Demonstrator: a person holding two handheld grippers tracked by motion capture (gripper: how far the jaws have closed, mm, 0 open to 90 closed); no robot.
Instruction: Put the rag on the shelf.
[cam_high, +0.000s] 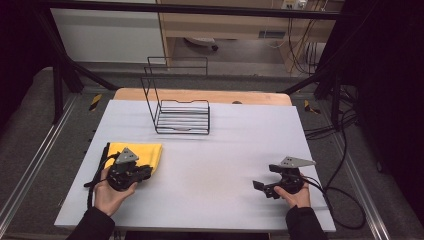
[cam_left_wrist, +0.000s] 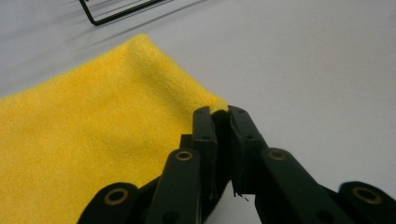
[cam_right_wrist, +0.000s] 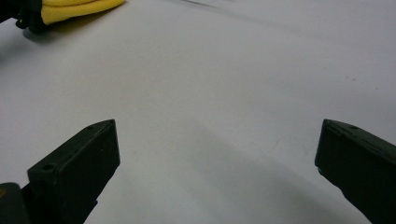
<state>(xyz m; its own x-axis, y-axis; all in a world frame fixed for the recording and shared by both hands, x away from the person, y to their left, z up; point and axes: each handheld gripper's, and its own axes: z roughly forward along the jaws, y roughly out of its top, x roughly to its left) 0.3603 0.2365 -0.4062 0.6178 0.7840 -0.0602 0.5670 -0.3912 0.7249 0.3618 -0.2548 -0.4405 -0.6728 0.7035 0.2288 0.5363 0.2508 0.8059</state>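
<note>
One yellow cloth (cam_high: 142, 151) lies folded flat on the pale counter (cam_high: 215, 150), in front of and to the left of the single black wire rack (cam_high: 180, 112) that stands toward the counter's far edge. The rack's tall back frame rises on its left side and its low basket of horizontal wires faces right.

Two hands work the counter, each holding one set of tongs. The left tongs (cam_high: 145, 172) sit at the cloth's near right corner, nearer the camera than the rack; in the left gripper view the left tongs (cam_left_wrist: 220, 112) are pinched together on that corner of the cloth (cam_left_wrist: 93, 140), a sliver of yellow showing at their tips, with one corner of the rack (cam_left_wrist: 116, 11) at the top edge of the frame. The left hand (cam_high: 107, 192) holds the tool body from below.

The right tongs (cam_high: 261, 187) rest well to the right of the cloth and nearer the camera than the rack, held by the right hand (cam_high: 297, 196). In the right gripper view the right tongs (cam_right_wrist: 217, 154) stand wide apart over bare counter with nothing between them, and the cloth (cam_right_wrist: 77, 8) shows far off at the top left, stacked in layers.
</note>
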